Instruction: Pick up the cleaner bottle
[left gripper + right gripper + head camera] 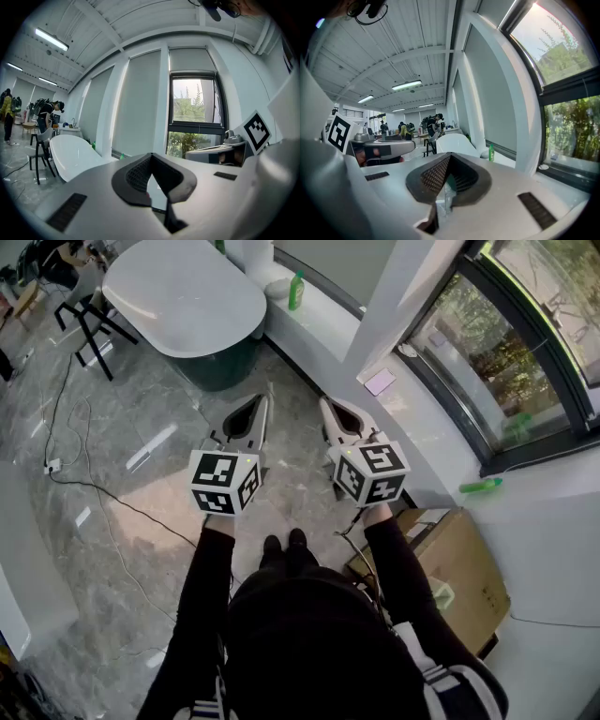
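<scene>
While I am standing on the grey floor [141,456] with both tools raised in front of me, the big white bathtub [183,296] is sitting between me and the far end of the window ledge [323,329], so I am likely going to be reaching past its rim and risking a bump. My left gripper [261,404] and right gripper [327,407] are both pointing ahead with their jaws pressed together on nothing; if I am not opening one in time, the closed tips are going to be shoving the target instead of straddling it. A black cable [94,488] is trailing over the floor to my left, asking for a snagged foot. The green cleaner bottle [296,290] is standing upright on that ledge, well apart from me and just beside a white object, so a careless approach is probably tipping it. Another green thing [481,486] is lying on the sill to my right, inviting a mix-up.
</scene>
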Demonstrator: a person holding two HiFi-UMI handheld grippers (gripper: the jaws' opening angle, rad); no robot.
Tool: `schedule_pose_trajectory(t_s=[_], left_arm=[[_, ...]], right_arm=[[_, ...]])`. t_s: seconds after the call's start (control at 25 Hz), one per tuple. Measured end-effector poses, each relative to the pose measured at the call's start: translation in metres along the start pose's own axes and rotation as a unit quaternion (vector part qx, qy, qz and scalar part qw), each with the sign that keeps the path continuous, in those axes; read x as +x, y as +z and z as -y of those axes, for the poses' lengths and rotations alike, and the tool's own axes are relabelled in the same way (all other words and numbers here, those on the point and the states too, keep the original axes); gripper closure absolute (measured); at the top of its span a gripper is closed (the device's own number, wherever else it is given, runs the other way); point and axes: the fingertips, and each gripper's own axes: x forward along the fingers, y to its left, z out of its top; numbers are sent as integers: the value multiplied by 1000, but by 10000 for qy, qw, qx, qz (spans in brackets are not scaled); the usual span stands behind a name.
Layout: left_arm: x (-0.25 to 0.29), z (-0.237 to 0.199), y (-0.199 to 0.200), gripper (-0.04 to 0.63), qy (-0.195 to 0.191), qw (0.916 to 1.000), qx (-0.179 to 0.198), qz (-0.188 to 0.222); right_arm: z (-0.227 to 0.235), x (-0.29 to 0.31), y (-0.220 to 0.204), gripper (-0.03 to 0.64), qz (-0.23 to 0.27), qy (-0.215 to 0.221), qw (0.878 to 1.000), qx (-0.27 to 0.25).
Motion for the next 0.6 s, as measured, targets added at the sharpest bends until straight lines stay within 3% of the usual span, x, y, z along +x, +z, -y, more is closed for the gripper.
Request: schedule_pose_trajectory(t_s=[0.6], left_arm=[[-6, -33, 5, 588, 93, 10000, 5, 25]], right_arm=[[-4, 17, -7, 615, -149, -59, 9999, 59]])
